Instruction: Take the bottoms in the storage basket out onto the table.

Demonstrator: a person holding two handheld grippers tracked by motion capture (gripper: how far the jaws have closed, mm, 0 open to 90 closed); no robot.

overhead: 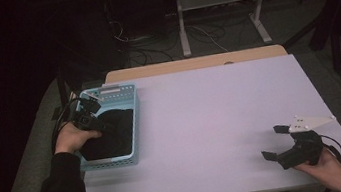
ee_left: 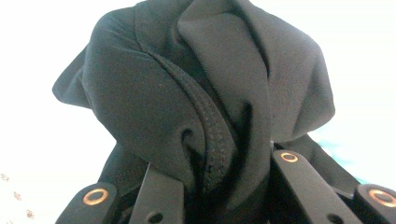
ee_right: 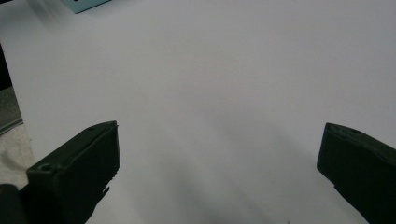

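Black cloth point(ee_left: 196, 93) inside basket's edge point(overhead: 135, 126)

High view: dim room, only the white table point(overhead: 222, 119) is lit, from above; surroundings go near black, worst at left edge. Image soft and low-res. Left gripper view: background blown out white, black cloth point(ee_left: 205, 93) sharp enough to show its seam. Right gripper view: even light on the tabletop, faint soft shadows in lower centre, jaws dark and slightly blurred.
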